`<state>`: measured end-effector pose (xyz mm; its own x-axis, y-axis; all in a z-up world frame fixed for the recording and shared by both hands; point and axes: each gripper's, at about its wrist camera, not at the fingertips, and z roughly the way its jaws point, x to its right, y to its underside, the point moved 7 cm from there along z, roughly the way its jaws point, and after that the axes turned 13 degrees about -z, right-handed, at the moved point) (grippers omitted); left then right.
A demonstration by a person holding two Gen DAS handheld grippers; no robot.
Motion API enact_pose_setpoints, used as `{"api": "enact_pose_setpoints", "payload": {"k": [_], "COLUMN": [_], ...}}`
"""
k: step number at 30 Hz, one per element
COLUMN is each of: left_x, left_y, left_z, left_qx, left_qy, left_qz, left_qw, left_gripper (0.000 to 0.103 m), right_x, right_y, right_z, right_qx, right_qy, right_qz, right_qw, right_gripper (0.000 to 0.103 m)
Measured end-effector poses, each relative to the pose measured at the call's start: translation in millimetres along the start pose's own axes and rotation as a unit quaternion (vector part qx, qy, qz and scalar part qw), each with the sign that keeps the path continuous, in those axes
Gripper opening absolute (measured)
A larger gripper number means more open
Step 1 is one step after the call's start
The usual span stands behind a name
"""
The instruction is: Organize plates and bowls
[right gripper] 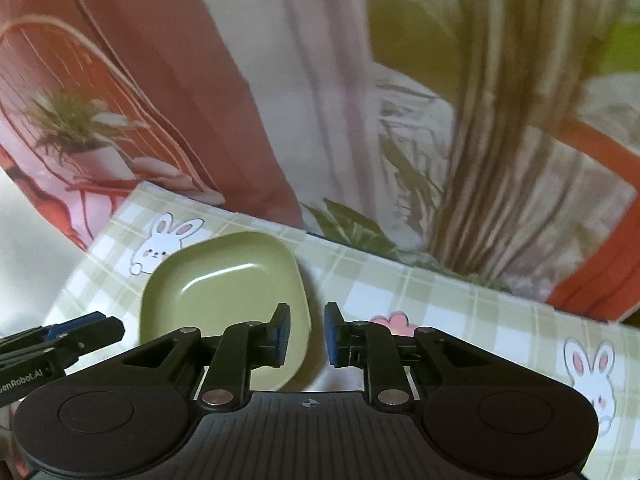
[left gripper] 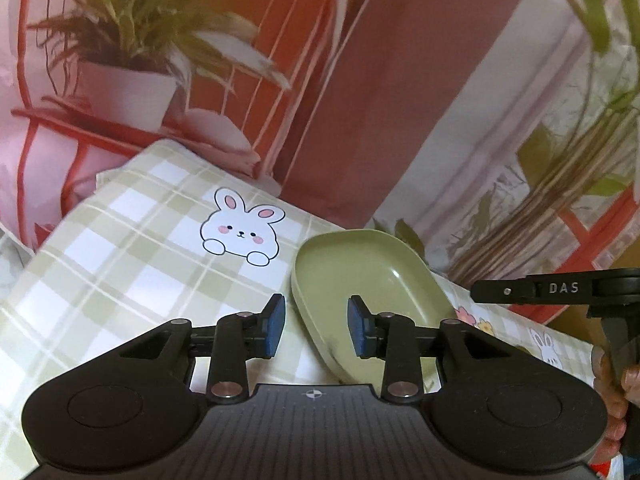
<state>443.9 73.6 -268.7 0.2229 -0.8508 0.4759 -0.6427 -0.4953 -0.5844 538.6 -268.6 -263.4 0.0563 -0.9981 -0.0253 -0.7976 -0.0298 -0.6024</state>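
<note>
The left gripper [left gripper: 316, 326] hovers low over the table, tilted so the surface slopes across its view. Its blue-padded fingers [left gripper: 275, 326] stand apart with nothing between them. The near left rim of the green dish [left gripper: 360, 292] lies in the gap between the fingers, and the dish stretches ahead and to the right past the right finger; whether the fingers touch it cannot be told.

The right gripper [right gripper: 306, 334] is also held low and tilted, fingers released with a clear gap and nothing held. From its view the dish [right gripper: 224, 280] sits ahead of and partly behind the left finger, its right edge near the gap.

The dish is a shallow rounded-square piece, smooth and matte green with a soft shine on its inner wall, and it holds nothing. It rests on a tablecloth [left gripper: 120, 248] of pale green and white checks printed with cartoon rabbits [left gripper: 240, 228] and small flowers. Behind the table hangs a printed backdrop showing a potted plant [left gripper: 132, 60] on a red stand.
</note>
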Motion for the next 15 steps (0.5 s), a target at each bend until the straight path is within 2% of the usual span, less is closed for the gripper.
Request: {"api": "enact_pose_setpoints", "payload": {"k": [12, 14, 15], "left_x": [0.4, 0.1, -0.2], "left_y": [14.0, 17.2, 18.7], "left_z": [29.0, 32.1, 33.0], "left_qx": [-0.015, -0.018, -0.02], "left_qy": [-0.013, -0.014, -0.015], "left_qz": [-0.002, -0.002, -0.002], "left_qw": [0.9998, 0.9997, 0.9997], "left_gripper": [0.034, 0.026, 0.017], "right_x": [-3.3, -5.7, -7.2], "right_y": [4.3, 5.7, 6.4], "right_z": [39.9, 39.8, 39.5], "right_qx": [-0.038, -0.038, -0.038], "right_qy": [0.009, 0.01, 0.009], "right_qz": [0.013, 0.009, 0.008], "right_qw": [0.999, 0.999, 0.999], "right_gripper": [0.018, 0.017, 0.014]}}
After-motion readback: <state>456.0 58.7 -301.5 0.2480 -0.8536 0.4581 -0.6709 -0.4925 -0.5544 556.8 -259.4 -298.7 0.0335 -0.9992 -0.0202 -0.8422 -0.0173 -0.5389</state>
